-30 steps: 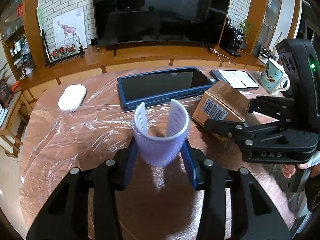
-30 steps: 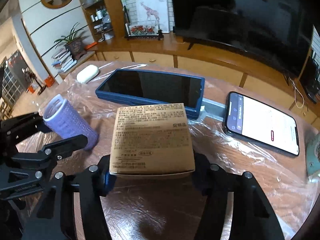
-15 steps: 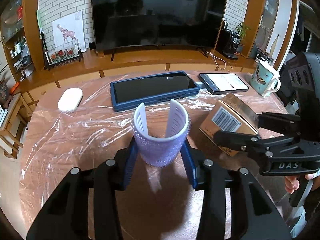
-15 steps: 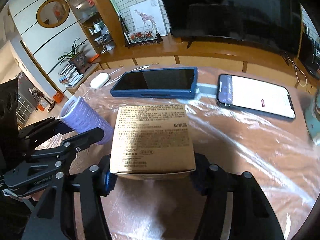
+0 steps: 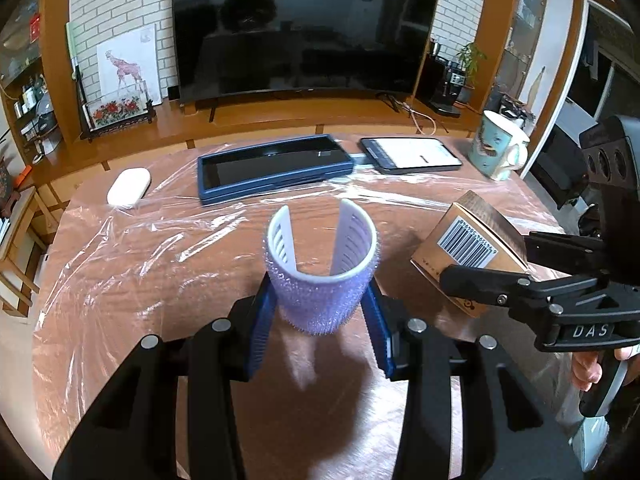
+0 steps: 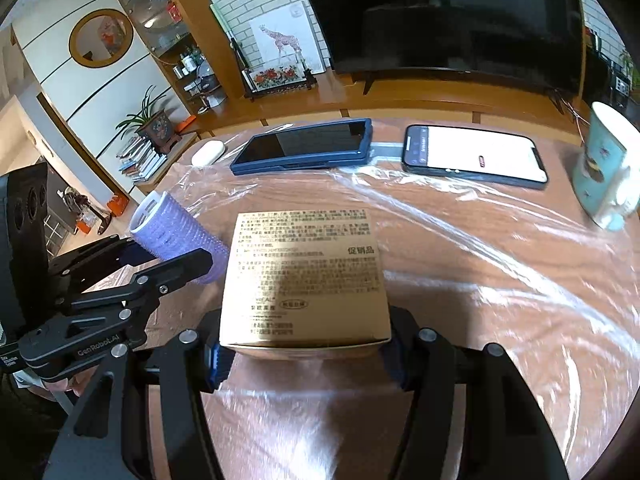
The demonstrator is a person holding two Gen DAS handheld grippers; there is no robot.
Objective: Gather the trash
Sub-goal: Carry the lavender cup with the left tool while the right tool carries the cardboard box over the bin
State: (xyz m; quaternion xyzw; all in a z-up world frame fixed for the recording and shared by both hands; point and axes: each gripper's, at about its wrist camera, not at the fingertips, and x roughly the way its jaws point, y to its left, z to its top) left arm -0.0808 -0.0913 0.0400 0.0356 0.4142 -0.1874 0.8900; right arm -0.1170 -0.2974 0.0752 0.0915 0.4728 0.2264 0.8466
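Note:
My left gripper [image 5: 320, 316] is shut on a purple hair roller [image 5: 320, 276], held above the table with its open end up. The same roller [image 6: 176, 236] shows at the left of the right wrist view, between the left gripper's black fingers [image 6: 172, 272]. My right gripper [image 6: 306, 354] is shut on a tan cardboard box [image 6: 306, 276] with printed text on top. In the left wrist view that box [image 5: 468, 248] appears at the right with its barcode showing, and the right gripper's fingers [image 5: 500, 288] clamp it. Both things hang clear of the table.
A wooden table [image 5: 160, 280] under clear plastic film carries a blue-cased tablet [image 5: 272, 166], a lit phone [image 5: 412, 154], a white mouse [image 5: 128, 192] and a teal mug [image 5: 498, 150]. Behind stands a large television [image 5: 296, 28] on a wooden bench.
Both grippers have drawn back and risen a little with their loads, so more of the table shows. The mug has come into the right wrist view, and the box has rolled slightly.

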